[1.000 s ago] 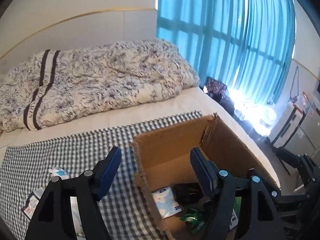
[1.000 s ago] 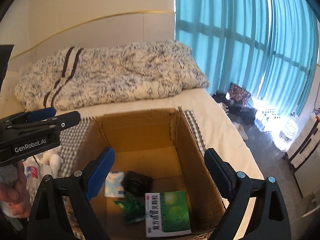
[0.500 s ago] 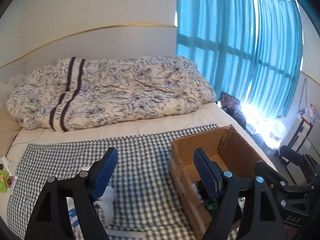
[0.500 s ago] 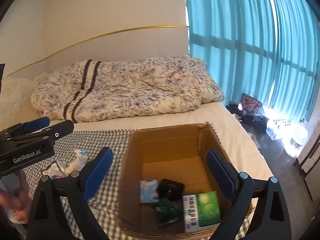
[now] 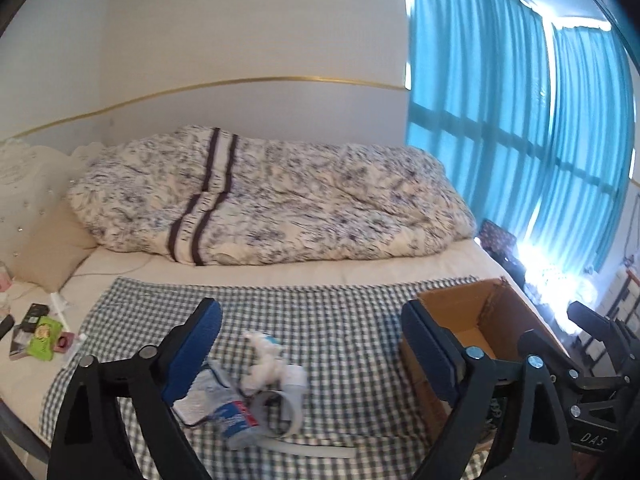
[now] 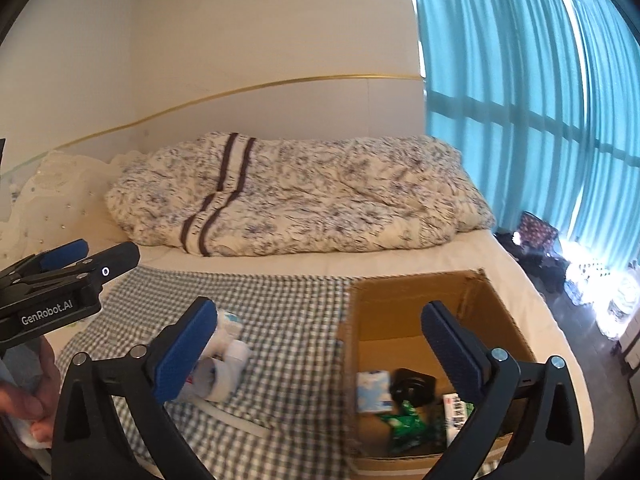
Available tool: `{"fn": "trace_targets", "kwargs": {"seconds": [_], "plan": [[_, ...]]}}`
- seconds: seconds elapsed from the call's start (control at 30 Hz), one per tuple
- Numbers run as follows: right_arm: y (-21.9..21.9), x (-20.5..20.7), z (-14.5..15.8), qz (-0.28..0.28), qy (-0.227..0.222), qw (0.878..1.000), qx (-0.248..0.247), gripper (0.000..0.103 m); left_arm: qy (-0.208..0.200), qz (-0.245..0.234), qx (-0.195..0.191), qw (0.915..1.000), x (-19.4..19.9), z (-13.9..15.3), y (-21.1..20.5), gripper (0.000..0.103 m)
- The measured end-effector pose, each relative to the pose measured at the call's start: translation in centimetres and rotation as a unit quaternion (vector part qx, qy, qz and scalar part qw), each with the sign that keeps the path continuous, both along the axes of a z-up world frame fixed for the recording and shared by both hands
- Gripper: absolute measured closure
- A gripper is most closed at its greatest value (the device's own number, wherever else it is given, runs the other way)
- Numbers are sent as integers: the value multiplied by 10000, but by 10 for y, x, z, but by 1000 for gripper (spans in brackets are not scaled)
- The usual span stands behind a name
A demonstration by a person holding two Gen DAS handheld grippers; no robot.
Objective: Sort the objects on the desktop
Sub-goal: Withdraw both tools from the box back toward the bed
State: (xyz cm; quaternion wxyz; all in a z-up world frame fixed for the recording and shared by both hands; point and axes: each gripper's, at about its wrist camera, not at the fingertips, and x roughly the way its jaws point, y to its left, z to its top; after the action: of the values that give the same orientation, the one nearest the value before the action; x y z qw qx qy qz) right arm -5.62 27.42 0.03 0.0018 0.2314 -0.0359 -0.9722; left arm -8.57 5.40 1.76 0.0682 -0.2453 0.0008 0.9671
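A brown cardboard box [image 6: 404, 322] stands open on the right of a checked cloth [image 6: 288, 300]. Inside lie a tissue pack [image 6: 373, 390], a black object [image 6: 414, 385], a green packet [image 6: 406, 426] and a green-and-white medicine box [image 6: 456, 410]. A loose pile lies on the cloth: a white plush toy [image 5: 262, 360], a white tube [image 5: 295, 376], a printed plastic packet [image 5: 226, 406] and a white strip [image 5: 316, 450]. My left gripper [image 5: 312, 320] hangs open above that pile. My right gripper [image 6: 320, 316] is open between the pile [image 6: 224, 356] and the box, holding nothing.
A rumpled patterned duvet [image 5: 272, 204] fills the back of the bed. Small items, among them a green pack [image 5: 44, 338], sit on a surface at far left. Teal curtains [image 6: 540, 128] and floor clutter [image 6: 540, 248] are to the right. A hand [image 6: 24, 404] holds the left gripper [image 6: 64, 284].
Both views have swung left and drawn back from the box, which now sits at the right. The pile on the checked cloth has come into view. Both grippers stay open.
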Motion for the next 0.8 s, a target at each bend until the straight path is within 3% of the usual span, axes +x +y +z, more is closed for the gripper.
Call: {"fn": "trace_targets", "kwargs": {"seconds": [0.13, 0.37, 0.8], "plan": [[-20, 0, 2, 153, 57, 9999, -14, 0, 95, 317, 23, 9994, 5, 6, -28, 0], [-45, -6, 6, 380, 74, 9992, -34, 0, 61, 774, 165, 9968, 9, 7, -74, 0], [-82, -7, 4, 693, 92, 9975, -36, 0, 68, 1149, 33, 9934, 14, 2, -111, 0]]}}
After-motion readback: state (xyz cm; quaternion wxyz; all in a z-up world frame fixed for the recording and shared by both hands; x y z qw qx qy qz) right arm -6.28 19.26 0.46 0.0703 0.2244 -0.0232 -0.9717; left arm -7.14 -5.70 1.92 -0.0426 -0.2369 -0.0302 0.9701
